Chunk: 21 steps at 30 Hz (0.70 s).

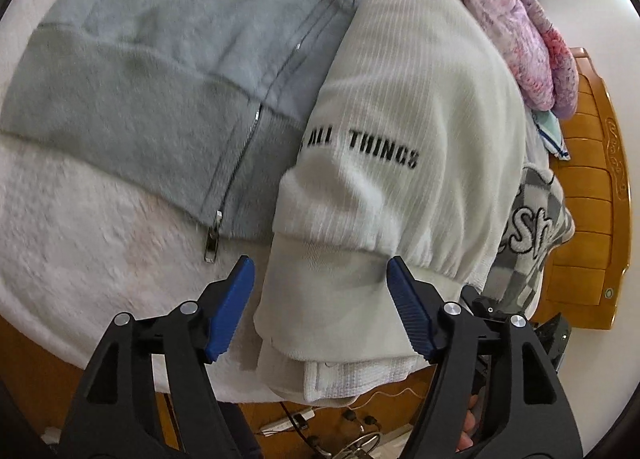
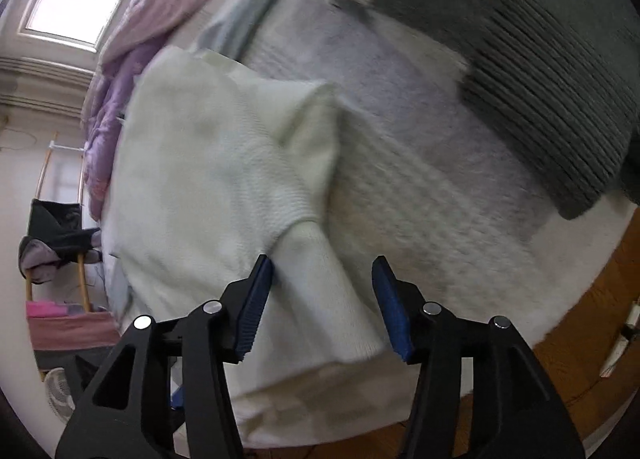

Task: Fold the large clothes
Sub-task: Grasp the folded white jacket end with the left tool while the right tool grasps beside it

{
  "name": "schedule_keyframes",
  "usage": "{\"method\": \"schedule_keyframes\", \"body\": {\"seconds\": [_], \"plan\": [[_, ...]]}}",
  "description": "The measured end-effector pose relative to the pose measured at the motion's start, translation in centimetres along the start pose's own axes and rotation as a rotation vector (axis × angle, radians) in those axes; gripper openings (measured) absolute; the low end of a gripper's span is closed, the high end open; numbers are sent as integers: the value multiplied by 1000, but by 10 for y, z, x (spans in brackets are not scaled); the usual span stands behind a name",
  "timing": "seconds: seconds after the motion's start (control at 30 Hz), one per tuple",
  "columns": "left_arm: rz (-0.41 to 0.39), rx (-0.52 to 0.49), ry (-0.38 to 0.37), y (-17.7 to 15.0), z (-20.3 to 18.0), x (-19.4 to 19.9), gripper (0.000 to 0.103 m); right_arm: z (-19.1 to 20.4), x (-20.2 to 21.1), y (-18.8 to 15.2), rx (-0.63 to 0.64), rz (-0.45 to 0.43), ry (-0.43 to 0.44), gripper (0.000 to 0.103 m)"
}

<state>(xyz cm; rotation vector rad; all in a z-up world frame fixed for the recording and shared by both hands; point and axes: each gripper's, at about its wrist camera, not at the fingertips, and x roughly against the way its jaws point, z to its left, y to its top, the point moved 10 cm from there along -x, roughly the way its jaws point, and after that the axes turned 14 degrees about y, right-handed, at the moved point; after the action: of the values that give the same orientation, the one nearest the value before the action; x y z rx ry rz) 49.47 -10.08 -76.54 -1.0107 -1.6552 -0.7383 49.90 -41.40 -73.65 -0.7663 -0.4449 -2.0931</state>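
The white sweater (image 1: 400,99) lies on the bed (image 1: 100,239), near its front edge, with the grey zip hoodie (image 1: 160,59) spread flat on one side of it and a grey-and-white checked sweater (image 1: 532,227) on the other. It looks partly folded: in the left wrist view a sleeve with black lettering is laid over the body, the ribbed cuff points toward the bed's edge, and layers of cloth are stacked beneath it. In the right wrist view another cuff and sleeve lie across the white body, so both sleeves seem turned in. What seems left is to double the body over, and the hoodie and checked sweater look not yet folded. The left tongs (image 1: 320,303) point steeply down at the cuff, spread wide, with the cloth between the blue pads but not pinched. The right tongs (image 2: 322,307) also tilt down, spread on either side of the other cuff, one pad just beside the cloth, gripping nothing.
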Motion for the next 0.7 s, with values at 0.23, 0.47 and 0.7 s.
{"method": "schedule_keyframes", "body": {"seconds": [0.23, 0.47, 0.7], "plan": [[26, 11, -16, -16, -3, -20, 78, -13, -3, -3, -24, 7, 12, 60], [53, 77, -62, -20, -1, -29, 82, -17, -1, -3, -46, -3, 47, 62], [57, 85, -69, -25, -9, -27, 64, -17, 3, -5, -88, -19, 66, 64]]}}
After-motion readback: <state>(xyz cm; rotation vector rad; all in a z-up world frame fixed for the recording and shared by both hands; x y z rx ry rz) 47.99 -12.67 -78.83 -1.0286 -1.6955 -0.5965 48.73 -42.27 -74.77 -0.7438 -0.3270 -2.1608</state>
